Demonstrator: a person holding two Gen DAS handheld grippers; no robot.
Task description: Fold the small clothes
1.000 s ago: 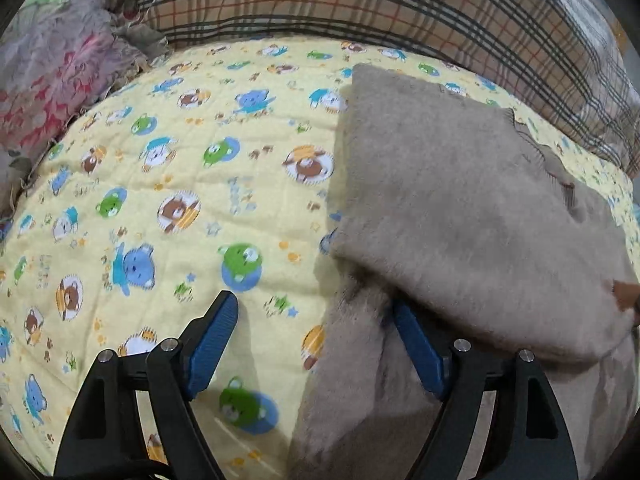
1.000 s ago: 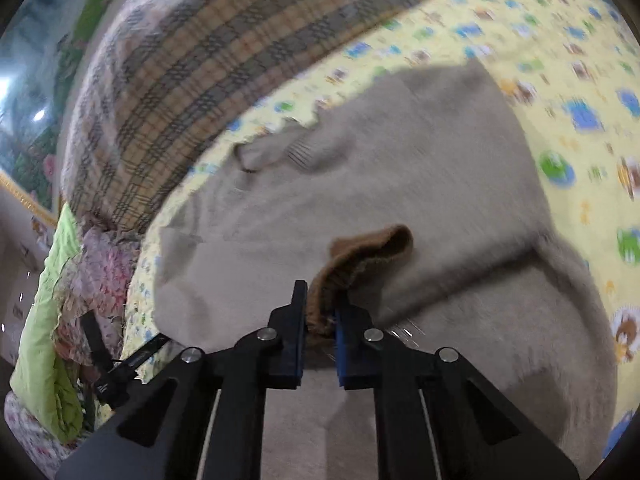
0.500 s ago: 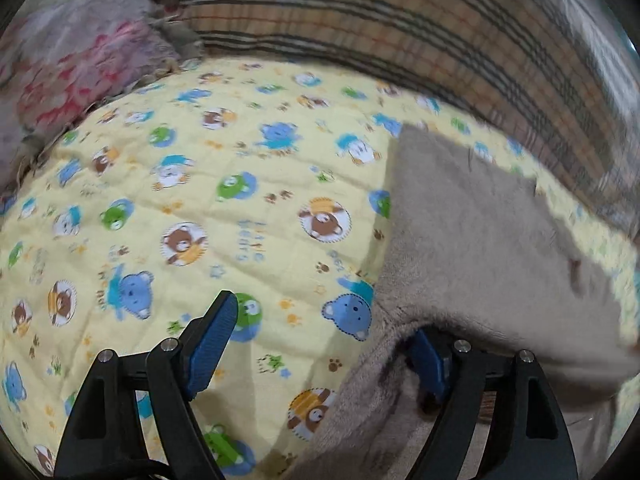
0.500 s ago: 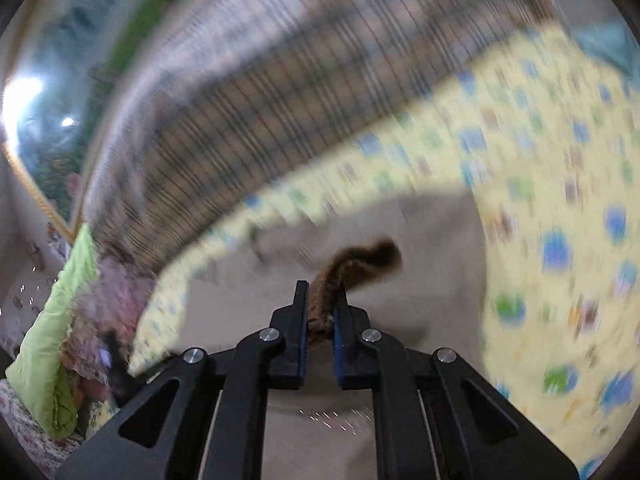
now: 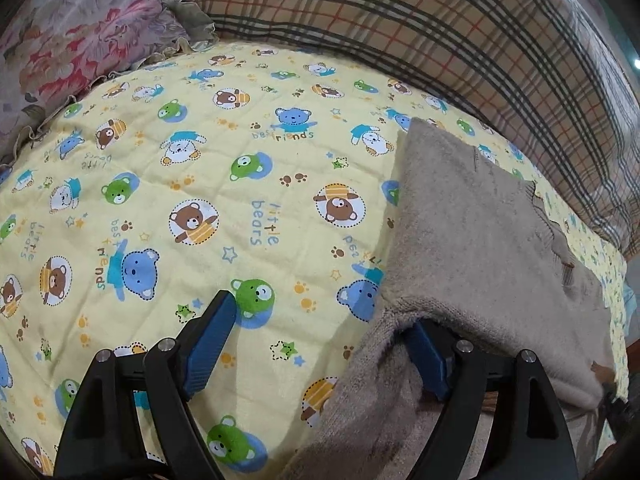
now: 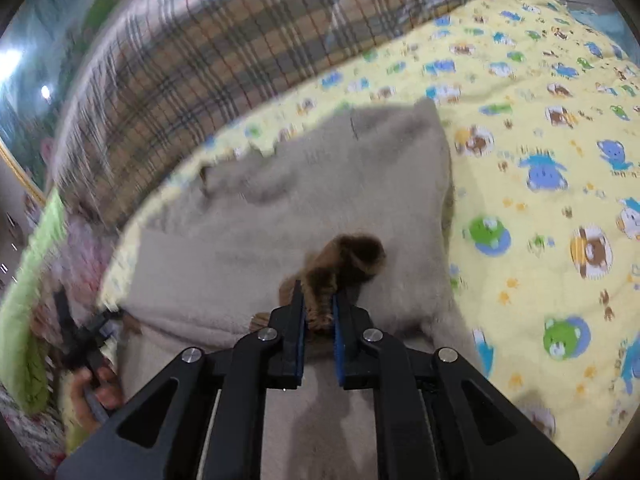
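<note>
A beige fuzzy sweater [image 5: 472, 232] lies folded over on a yellow bear-print quilt [image 5: 208, 184]. My left gripper [image 5: 320, 332] is open; its right finger is tucked under the sweater's folded edge, its left finger rests over bare quilt. In the right wrist view the sweater [image 6: 304, 208] fills the middle, and my right gripper [image 6: 318, 304] is shut on its brown ribbed cuff [image 6: 344, 260], held just above the sweater body. The left gripper and the hand holding it show small at the lower left [image 6: 84, 340].
A plaid cushion [image 5: 440, 28] runs along the back of the quilt. A floral pillow [image 5: 80, 28] lies at the back left, and a green pillow [image 6: 28, 292] shows at the left of the right wrist view. Bare quilt [image 6: 560, 200] spreads right of the sweater.
My right gripper has carried the brown cuff across over the sweater body. My left gripper has shifted, so the sweater now sits further right in its view, with its right finger still under the fold.
</note>
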